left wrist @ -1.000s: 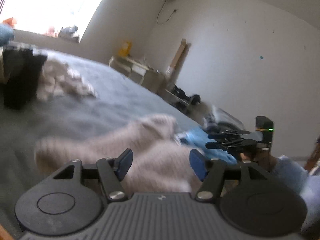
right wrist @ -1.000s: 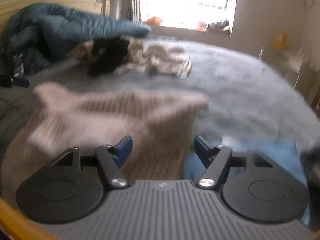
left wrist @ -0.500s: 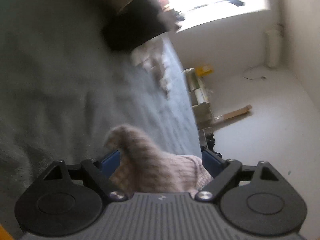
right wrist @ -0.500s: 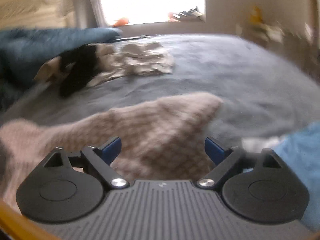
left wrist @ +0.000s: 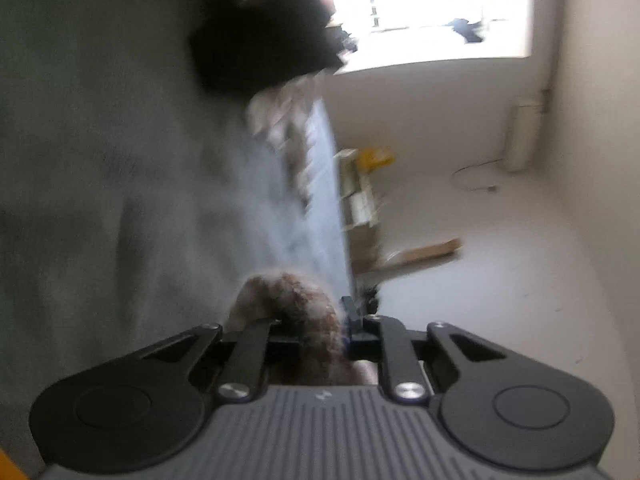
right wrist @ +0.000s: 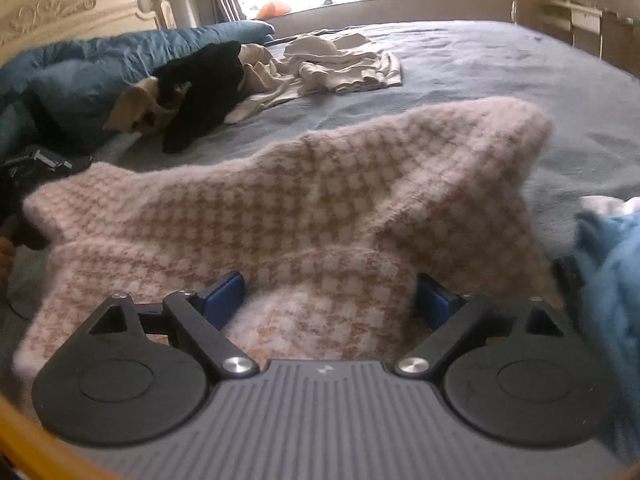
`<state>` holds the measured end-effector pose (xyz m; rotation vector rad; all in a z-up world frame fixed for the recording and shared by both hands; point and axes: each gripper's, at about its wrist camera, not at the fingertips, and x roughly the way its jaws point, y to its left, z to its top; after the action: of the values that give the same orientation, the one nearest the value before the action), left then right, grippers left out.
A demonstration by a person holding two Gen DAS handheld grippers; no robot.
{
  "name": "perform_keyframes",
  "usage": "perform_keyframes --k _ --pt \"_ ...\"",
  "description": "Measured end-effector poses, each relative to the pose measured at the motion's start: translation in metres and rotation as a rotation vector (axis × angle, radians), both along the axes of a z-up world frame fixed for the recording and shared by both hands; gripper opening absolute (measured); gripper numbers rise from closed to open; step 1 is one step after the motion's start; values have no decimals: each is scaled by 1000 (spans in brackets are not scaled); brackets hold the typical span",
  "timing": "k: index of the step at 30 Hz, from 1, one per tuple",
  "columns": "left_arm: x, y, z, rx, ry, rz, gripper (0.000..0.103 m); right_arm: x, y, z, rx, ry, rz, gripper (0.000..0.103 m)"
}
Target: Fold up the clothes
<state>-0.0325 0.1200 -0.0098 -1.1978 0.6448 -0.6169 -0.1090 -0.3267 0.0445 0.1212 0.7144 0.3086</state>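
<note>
We see the left view smeared: bed [left wrist: 100,160] and black garment [left wrist: 264,40] lose detail. The left tool's [left wrist: 320,326] fingertips vanish behind the sweater [left wrist: 296,300]. The blue cloth [right wrist: 612,280] runs off frame.

L gripper [left wrist: 316,326] closed tight on a fold of fuzzy pink-brown knit [left wrist: 290,294], which bulges up past the fingers toward 12 o'clock. View is rolled sideways & blurred. Grey bed cover [left wrist: 100,152] fills 9 to 11 o'clock. Black garment [left wrist: 264,48] at 12, pale clothes [left wrist: 286,120] just below it. Bright window [left wrist: 432,8] at 1, white wall [left wrist: 520,260] at 3.
</note>
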Motion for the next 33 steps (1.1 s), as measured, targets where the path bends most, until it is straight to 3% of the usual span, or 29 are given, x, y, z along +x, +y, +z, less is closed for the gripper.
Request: perform_keyframes --k 2,5,9,13,16,17,18,20,21,24,27,29,30,32,33 --pt "2 12 9 -5 -56 22 15 9 17 3 2 -4 23 83" --pt "16 35 14 6 -59 83 15 36 53 9 32 -37 91 82" --pt "45 67 8 67 13 153 16 78 92 8 2 -66 156 81" --pt "45 72 -13 243 147 135 17 63 74 2 -42 -26 195 80" --pt "18 83 -6 357 156 144 31 38 35 6 4 39 184 81" --pt "5 87 8 427 147 162 41 28 22 15 7 39 170 81" --pt "-6 87 24 510 127 185 43 20 11 25 -6 32 152 81" --pt "-25 75 65 689 11 226 42 8 -4 51 -59 -40 114 81" --pt "-35 72 86 718 -59 233 42 7 -8 65 -88 -94 97 82" --pt "-28 44 125 607 -232 104 48 29 -8 92 -112 -246 37 88" --pt "-1 -11 134 709 -284 -3 49 74 -2 91 -152 -287 -74 87" --pt "9 -40 123 775 -289 -79 49 100 -1 72 -196 -218 -50 85" --pt "14 -49 112 788 -268 -107 48 105 -2 56 -268 -179 -59 80" --pt "19 -51 87 776 -182 -123 48 99 -14 25 -373 -139 -120 80" --pt "12 -45 74 800 -148 -128 38 90 -28 15 -343 -124 -151 81"
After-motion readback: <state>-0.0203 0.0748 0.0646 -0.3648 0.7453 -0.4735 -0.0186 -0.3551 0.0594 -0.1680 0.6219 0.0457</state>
